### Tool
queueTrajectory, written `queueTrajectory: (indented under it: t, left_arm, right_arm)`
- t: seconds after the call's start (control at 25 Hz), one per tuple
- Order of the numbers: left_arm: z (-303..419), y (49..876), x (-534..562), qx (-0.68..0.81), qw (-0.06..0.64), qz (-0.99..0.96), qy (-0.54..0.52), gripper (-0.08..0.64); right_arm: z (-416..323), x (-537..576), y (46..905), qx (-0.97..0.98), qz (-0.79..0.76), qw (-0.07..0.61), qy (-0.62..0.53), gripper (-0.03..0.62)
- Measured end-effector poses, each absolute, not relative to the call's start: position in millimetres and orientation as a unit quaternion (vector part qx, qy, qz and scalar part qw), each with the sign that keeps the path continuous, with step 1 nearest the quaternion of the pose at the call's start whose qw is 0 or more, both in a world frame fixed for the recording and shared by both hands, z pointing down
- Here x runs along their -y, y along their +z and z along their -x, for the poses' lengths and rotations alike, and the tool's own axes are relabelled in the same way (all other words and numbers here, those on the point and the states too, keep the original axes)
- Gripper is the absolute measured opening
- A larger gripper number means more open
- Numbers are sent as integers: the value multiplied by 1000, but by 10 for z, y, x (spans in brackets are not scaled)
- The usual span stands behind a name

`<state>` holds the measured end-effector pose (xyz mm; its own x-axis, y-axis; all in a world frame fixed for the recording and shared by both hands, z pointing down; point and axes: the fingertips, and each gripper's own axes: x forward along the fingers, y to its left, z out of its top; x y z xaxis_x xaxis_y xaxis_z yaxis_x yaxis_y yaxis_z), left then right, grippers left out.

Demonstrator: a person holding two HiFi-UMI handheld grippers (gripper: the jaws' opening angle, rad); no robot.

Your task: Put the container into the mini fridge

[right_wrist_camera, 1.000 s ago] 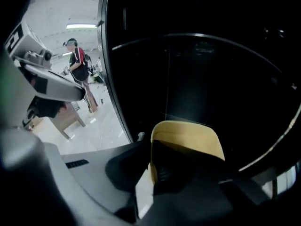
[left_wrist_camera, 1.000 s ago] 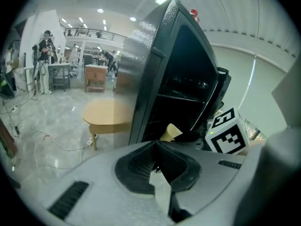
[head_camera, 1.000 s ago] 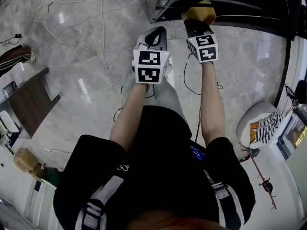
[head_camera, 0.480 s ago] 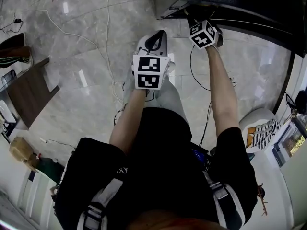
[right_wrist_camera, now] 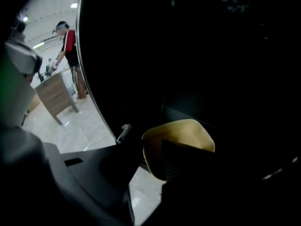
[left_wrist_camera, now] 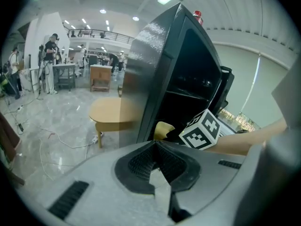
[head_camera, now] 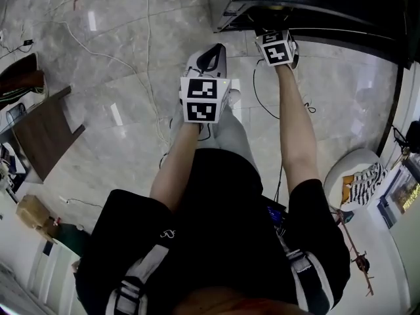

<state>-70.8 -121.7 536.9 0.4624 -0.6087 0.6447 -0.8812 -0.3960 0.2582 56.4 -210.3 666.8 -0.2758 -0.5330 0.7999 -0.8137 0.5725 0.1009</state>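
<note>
- Reaching into the dark mini fridge (left_wrist_camera: 164,65), the right gripper (right_wrist_camera: 157,164) is seen with its jaws opening, the yellow container (right_wrist_camera: 181,134) between them.
- The container is placed low inside the fridge; its contents cannot be made out.
- The left gripper (left_wrist_camera: 157,149) is held outside the fridge, jaws pressed together.

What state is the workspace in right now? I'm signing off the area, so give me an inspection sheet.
Surface: glossy marble floor.
Job's things: yellow container inside the open mini fridge.
Clutter: striped cloth on white stool; brown board.
Grippers: left gripper shut, empty; right gripper jaws opening, container rim between them.
Cables: white cable and black cable loose on the floor.
Surroundings: people at tables.
</note>
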Motion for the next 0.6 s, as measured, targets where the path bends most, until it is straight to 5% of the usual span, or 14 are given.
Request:
queueTrajectory:
  t: [0.28, 0.6]
  left_arm:
    - [129, 4975, 1141, 407, 256, -851, 212, 5]
    - [-754, 4332, 892, 314, 204, -911, 174, 5]
  right_arm:
    - [-1202, 1645, 5730, 724, -610, 186, 262, 20]
    - [-2067, 766, 4679, 649, -721, 119, 210, 17]
